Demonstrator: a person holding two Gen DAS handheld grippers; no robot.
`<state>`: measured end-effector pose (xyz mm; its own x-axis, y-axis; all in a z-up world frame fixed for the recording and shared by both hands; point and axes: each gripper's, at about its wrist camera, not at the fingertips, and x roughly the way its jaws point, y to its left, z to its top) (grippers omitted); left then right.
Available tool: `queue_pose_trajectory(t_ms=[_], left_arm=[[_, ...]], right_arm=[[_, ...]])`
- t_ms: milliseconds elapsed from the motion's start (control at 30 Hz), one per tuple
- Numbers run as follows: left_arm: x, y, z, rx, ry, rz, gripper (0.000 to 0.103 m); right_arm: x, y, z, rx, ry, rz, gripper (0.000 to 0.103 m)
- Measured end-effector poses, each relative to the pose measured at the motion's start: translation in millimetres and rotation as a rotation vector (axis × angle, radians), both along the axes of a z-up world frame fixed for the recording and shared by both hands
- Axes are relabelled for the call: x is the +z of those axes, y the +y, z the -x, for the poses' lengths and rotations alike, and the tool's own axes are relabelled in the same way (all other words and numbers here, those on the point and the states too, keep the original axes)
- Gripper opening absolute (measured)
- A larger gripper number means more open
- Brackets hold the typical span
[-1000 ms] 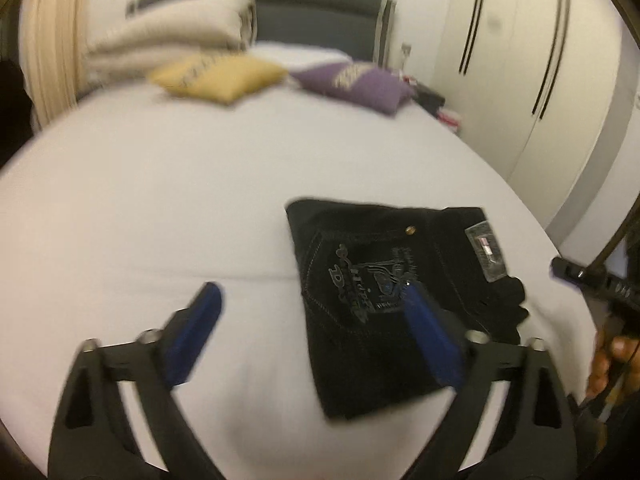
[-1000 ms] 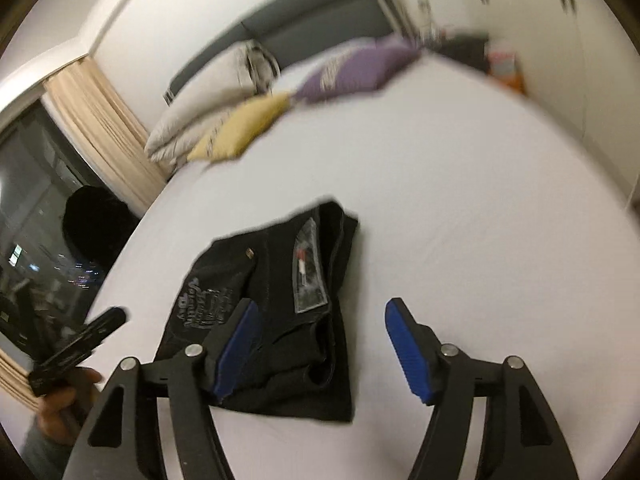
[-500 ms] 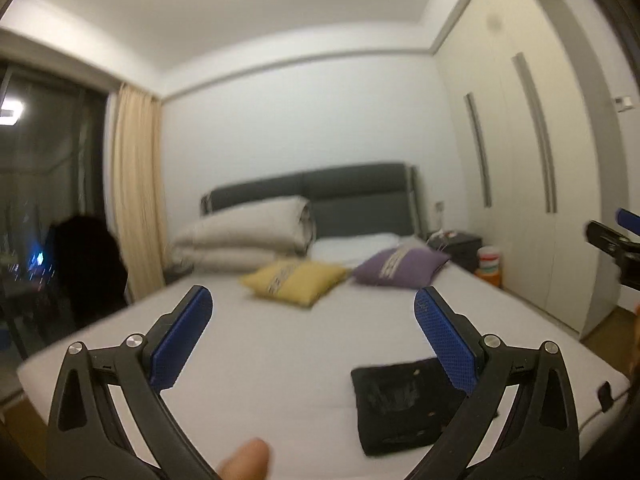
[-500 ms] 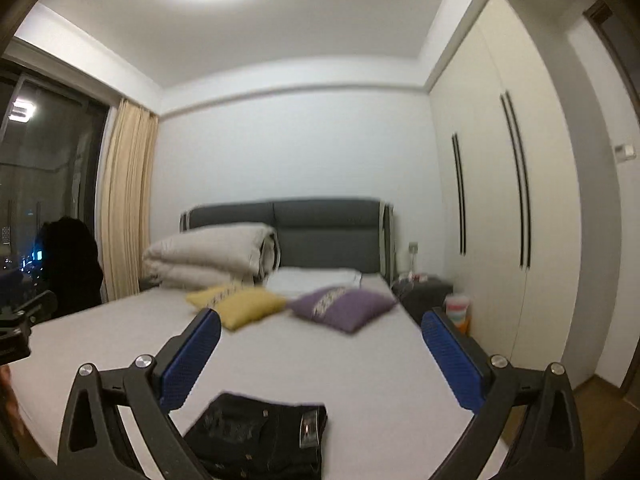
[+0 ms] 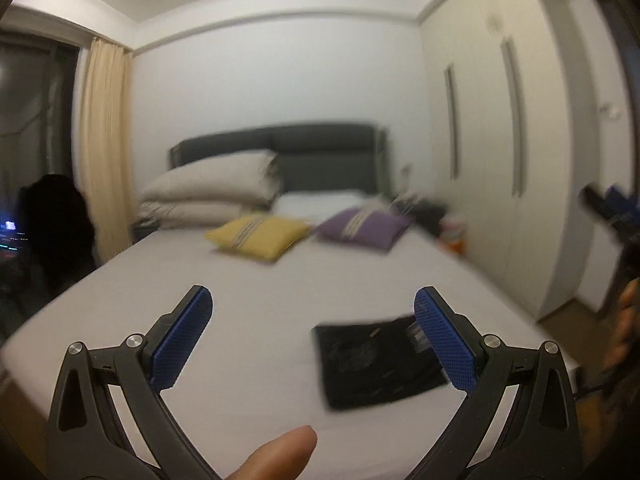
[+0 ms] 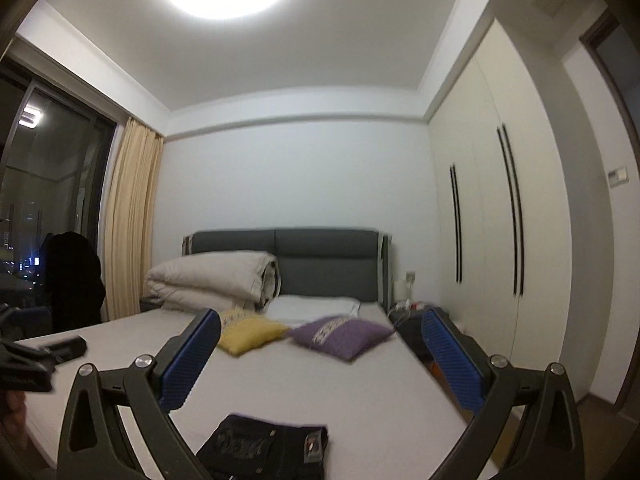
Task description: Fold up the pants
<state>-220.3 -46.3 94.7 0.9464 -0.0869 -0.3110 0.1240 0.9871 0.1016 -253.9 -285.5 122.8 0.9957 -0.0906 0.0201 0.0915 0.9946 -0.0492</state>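
Note:
The black pants [image 5: 376,364] lie folded into a compact rectangle near the foot end of the white bed [image 5: 280,292], on its right side. In the right wrist view the pants [image 6: 264,448] show low between the fingers. My left gripper [image 5: 312,308] is open, held well above and back from the bed, nothing between its blue pads [image 5: 180,340]. My right gripper [image 6: 320,328] is open wide, level, also empty and clear of the pants. The right gripper shows at the right edge of the left wrist view [image 5: 608,208].
A yellow cushion [image 5: 260,236], a purple cushion [image 5: 360,226] and a folded beige duvet [image 5: 212,192] lie by the grey headboard. White wardrobes [image 5: 500,140] line the right wall. A dark chair [image 5: 56,216] and curtain stand left. A fingertip [image 5: 280,456] shows at the bottom.
Both grippers rose and pulled back from the pants on the bed and tilted up toward level. The right jaws spread wider. The pants stay folded on the bed.

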Motion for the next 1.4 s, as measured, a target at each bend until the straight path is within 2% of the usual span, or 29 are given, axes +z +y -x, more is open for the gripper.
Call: queue_pose_trajectory(t_ms=[67, 167, 233, 333, 433, 533, 633, 733, 1033, 1400], left_arm=[[-15.0, -8.3, -15.6, 0.089, 0.085, -0.054, 0.103], [-37.7, -6.5, -34.7, 0.111, 0.229, 0.011, 0.103], [-55.7, -14.0, -46.3, 0.112, 0.317, 0.011, 0.103], [-79.1, -22.1, -56.2, 0.101, 0.375, 0.009, 0.103], [-96.5, -32.4, -65.3, 0.085, 0.429, 0.033, 0.103], [-117.3, -33.4, -78.8, 0.091, 0.452, 0.036, 0.103], [-144.9, -36.6, -105.2, 0.096, 0.473, 0.041, 0.103], [-153.9, -34.7, -109.3, 0.100, 0.493, 0.042, 0.103], [-162.6, -29.0, -109.4, 0.100, 0.520, 0.051, 0.103], [-155.0, -23.6, -102.0, 0.095, 0.523, 0.055, 0.103]], right_arm=[[-5.5, 0.9, -6.7, -0.011, 0.064, -0.017, 0.103], [-17.2, 0.7, -23.8, -0.020, 0.180, -0.045, 0.103], [-28.7, 3.4, -33.8, -0.034, 0.259, -0.043, 0.103], [-51.5, 6.9, -53.0, -0.033, 0.404, -0.040, 0.103], [-73.4, 10.3, -62.5, -0.050, 0.493, -0.041, 0.103], [-91.9, 11.4, -70.1, -0.053, 0.579, -0.088, 0.103], [-101.8, 18.2, -69.9, -0.043, 0.620, -0.107, 0.103], [-105.9, 23.1, -70.7, -0.030, 0.632, -0.100, 0.103], [-114.4, 30.4, -73.3, -0.020, 0.685, -0.100, 0.103], [-113.3, 29.4, -71.6, -0.020, 0.692, -0.103, 0.103]])
